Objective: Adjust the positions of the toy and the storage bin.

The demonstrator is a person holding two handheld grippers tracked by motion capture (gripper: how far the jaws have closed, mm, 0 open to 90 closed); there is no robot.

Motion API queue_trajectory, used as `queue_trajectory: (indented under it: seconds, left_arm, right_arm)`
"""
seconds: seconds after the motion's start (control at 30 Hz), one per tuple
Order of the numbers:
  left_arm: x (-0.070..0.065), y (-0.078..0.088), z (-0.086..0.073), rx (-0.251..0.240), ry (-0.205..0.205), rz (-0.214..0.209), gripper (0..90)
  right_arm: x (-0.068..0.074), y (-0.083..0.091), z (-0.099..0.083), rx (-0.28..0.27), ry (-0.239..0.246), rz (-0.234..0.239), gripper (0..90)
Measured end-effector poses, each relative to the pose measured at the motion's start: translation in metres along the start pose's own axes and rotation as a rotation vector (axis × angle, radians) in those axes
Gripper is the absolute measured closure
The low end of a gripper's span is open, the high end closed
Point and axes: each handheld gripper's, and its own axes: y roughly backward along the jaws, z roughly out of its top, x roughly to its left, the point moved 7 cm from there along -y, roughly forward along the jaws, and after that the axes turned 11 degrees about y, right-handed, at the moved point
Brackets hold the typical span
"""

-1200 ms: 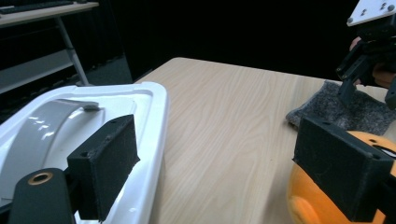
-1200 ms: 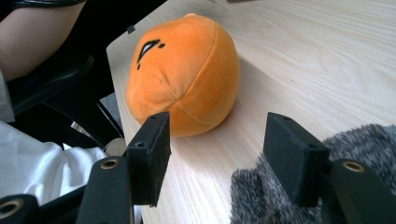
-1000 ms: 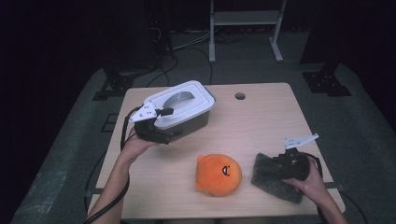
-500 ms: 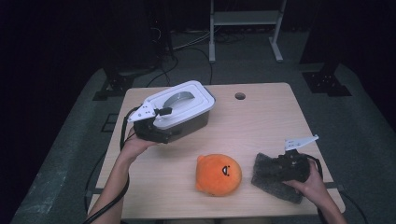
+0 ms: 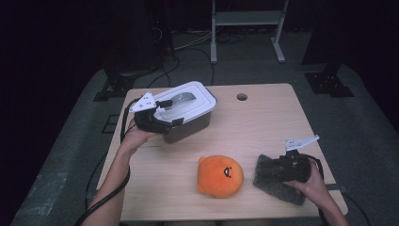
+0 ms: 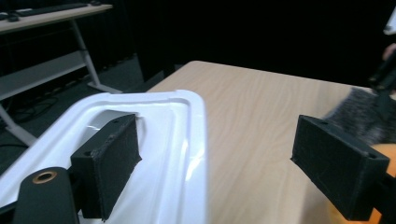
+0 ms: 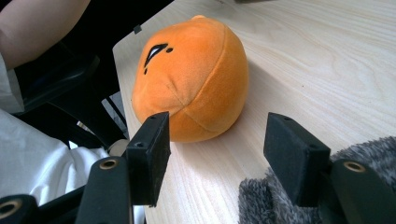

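From above, the dark grey rectangular container with a white plastic lid [image 5: 186,110] sits at the wooden table's [image 5: 263,122] far left, its long axis running diagonally toward the far right. The left gripper [image 5: 164,113] is over its near-left end; its own view shows the 2 jaws wide apart, 1 above the lid's recess [image 6: 154,140], the other over bare table, gripping nothing. The right gripper [image 5: 277,167] rests on a grey fuzzy cloth [image 5: 275,181] at the near right. Its view shows open, empty jaws facing the round orange plush toy [image 7: 196,74], whose embroidered face is partly turned away; the cloth [image 7: 280,200] is cut off at the frame's bottom.
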Motion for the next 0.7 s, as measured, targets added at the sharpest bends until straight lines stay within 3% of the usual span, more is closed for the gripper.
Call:
queue_trajectory:
  seconds: [0.27, 0.47, 0.7]
  left_arm:
    - [0.027, -0.008, 0.004, 0.012, 0.024, 0.041, 14.7]
    - [0.04, -0.014, 0.007, 0.03, 0.018, 0.047, 24.4]
    - [0.055, -0.024, 0.009, 0.066, 0.036, 0.071, 29.2]
  right_arm:
    - [-0.003, 0.0, -0.003, 0.003, -0.012, 0.001, 39.8]
    - [-0.004, -0.002, -0.003, 0.008, -0.011, 0.002, 39.8]
    - [-0.004, -0.001, -0.004, 0.006, -0.008, 0.002, 39.7]
